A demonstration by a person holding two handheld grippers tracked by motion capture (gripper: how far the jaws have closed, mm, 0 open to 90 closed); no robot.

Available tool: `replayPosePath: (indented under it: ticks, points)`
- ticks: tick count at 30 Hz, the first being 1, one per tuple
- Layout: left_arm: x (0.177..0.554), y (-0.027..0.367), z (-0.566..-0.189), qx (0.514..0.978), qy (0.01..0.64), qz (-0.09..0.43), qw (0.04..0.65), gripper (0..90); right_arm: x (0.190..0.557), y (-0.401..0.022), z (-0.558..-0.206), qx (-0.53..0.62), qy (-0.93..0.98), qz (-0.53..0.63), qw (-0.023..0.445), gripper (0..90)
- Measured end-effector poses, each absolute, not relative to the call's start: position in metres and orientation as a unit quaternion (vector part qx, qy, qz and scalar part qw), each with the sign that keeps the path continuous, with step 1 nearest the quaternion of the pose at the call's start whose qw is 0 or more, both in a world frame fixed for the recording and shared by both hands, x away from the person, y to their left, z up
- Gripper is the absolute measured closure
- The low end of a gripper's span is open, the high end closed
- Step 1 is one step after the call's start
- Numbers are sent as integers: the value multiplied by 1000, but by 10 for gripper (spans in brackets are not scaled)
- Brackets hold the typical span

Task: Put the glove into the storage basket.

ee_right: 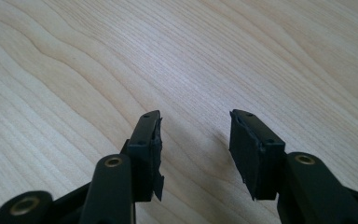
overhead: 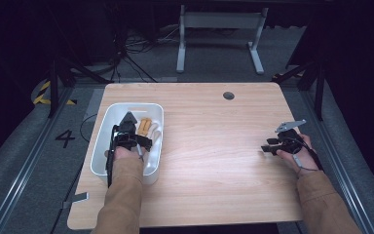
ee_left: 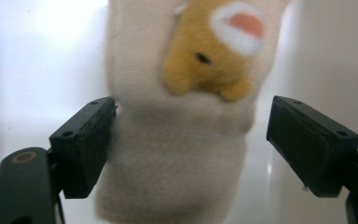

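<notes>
1. The left gripper [ee_left: 191,140] has its fingers [ee_left: 86,142] spread; the cream sock [ee_left: 177,154] lies loose between them, gripped by neither, inside the white bin [overhead: 108,117].
2. The right gripper [ee_right: 195,149] gapes empty over the counter [overhead: 214,146].
3. The sock looks soft and light; pinch mid-fabric, I judge.
4. One sock, one bin.

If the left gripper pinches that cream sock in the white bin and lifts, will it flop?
The sock looks like soft knit, so it would probably droop and feel light. Its fuzzy surface should resist slipping, and it seems unlikely to roll in the bin.
</notes>
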State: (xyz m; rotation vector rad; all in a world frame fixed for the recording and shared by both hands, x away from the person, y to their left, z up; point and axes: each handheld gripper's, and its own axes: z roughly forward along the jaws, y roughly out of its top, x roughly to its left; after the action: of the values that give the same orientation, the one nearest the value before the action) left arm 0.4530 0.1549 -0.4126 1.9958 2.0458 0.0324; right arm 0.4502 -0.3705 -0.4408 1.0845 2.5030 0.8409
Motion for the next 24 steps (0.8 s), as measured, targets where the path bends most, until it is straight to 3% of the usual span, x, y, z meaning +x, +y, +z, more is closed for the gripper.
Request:
replayPosePath:
  ticks: [11,24]
  points:
    - [456,156,-412,696,704,22,143,127,450,-371,-441,375,868,293,143,542]
    - [457,161,-397,699,690,77,170,48,449,-374,-442,380,867,290,143,541]
